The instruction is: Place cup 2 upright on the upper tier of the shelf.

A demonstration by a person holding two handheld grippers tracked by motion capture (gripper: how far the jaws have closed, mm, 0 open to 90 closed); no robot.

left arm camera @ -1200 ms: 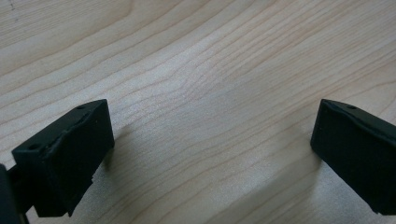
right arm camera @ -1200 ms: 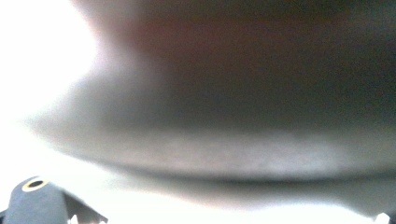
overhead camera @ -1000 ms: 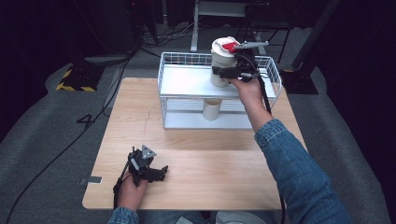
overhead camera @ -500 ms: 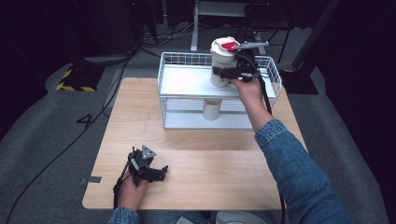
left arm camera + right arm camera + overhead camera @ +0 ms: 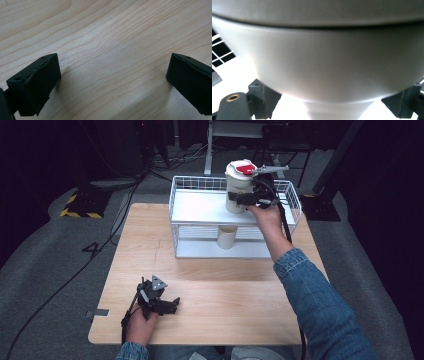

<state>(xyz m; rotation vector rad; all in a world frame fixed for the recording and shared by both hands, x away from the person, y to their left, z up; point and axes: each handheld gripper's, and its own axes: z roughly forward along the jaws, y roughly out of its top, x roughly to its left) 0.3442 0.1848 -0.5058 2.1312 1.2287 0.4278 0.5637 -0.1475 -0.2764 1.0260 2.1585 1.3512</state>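
Observation:
A tall white cup (image 5: 238,187) with a red-and-white lid (image 5: 244,169) stands on the top shelf of a white wire rack (image 5: 200,207). My right gripper (image 5: 244,198) reaches in from the right at the cup's lower half. Its jaws have just been closing and now press on the cup's sides. In the right gripper view the cup's wall (image 5: 324,65) bulges between the black fingertips (image 5: 263,96). My left gripper (image 5: 171,305) rests on the wooden table near the front left. It is open, with bare wood between its jaws (image 5: 113,80).
A second, smaller white cup (image 5: 226,237) stands on the rack's lower shelf, under the first. The rack sits at the table's far edge. The wooden tabletop (image 5: 235,305) runs in front of it. Cables and a stand base lie on the dark floor behind.

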